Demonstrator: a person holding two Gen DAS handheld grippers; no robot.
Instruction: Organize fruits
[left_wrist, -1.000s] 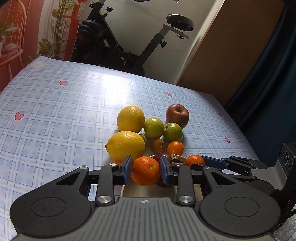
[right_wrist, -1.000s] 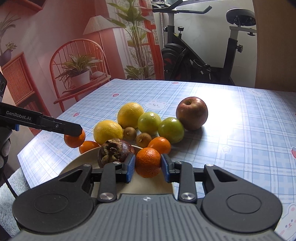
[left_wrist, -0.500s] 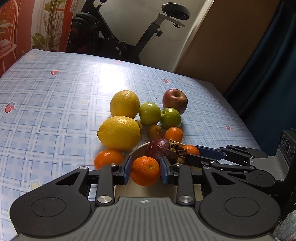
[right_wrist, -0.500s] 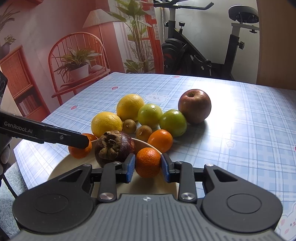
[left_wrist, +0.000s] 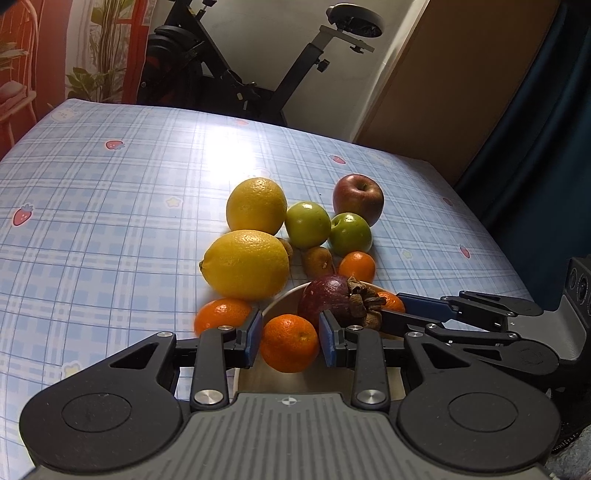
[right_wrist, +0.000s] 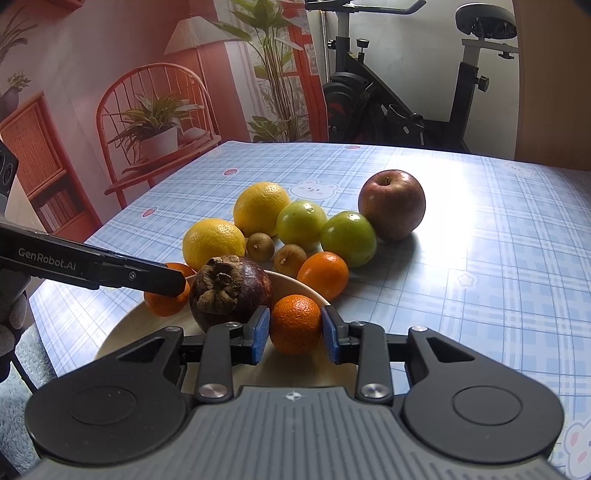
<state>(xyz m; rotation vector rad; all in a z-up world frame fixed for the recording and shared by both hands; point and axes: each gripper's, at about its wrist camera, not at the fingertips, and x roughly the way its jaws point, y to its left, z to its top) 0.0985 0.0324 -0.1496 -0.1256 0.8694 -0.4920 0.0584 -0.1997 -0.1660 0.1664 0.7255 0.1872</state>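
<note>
A cream plate (right_wrist: 155, 317) sits at the table's near edge with a dark purple mangosteen (right_wrist: 231, 291) in it. My left gripper (left_wrist: 290, 341) is shut on a small mandarin (left_wrist: 290, 343) over the plate's near side. My right gripper (right_wrist: 295, 330) is shut on another mandarin (right_wrist: 295, 323) over the plate, beside the mangosteen. The right gripper also shows in the left wrist view (left_wrist: 399, 312). Two lemons (right_wrist: 214, 242), two green apples (right_wrist: 347, 238), a red apple (right_wrist: 391, 203), two small kiwis (right_wrist: 290, 258) and a loose mandarin (right_wrist: 323, 275) lie behind the plate.
Another mandarin (left_wrist: 221, 314) lies on the blue checked tablecloth (left_wrist: 92, 221) left of the plate. An exercise bike (left_wrist: 258, 74) stands beyond the far edge. A red chair with a potted plant (right_wrist: 155, 136) stands off the left side.
Both grippers have come down and forward with their mandarins, so the plate and mangosteen now sit close under them. The left gripper shifted right over the plate.
</note>
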